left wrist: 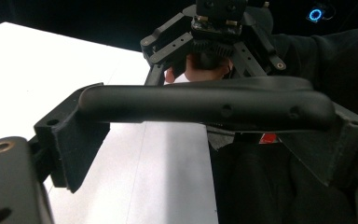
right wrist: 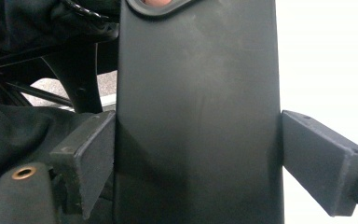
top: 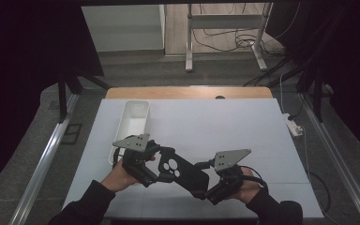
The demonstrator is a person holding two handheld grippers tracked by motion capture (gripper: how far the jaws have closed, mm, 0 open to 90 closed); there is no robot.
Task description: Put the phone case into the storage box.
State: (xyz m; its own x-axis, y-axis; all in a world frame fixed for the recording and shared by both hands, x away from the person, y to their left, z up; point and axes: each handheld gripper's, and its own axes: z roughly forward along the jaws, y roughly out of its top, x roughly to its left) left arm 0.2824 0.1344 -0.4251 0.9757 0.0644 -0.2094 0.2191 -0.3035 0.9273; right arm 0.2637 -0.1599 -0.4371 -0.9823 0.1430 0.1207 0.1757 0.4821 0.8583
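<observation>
With the black phone case (top: 180,171) held above the worktop (top: 243,136), clamped in our right claw (top: 205,191) and spanned by our left claw (top: 155,174), we should keep both grips level.

Black tools (top: 166,174), grey three-cornered top plates, brass screws, black cables; dark sleeves.

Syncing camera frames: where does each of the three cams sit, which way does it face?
High view: above the person's side, looking forward and down on the table; forearms, left tool, right tool.
Left gripper view: on the left tool, looking across the phone case at the right tool.
Right gripper view: on the right tool, facing the case's back.
Shared: all three show the case.
</observation>
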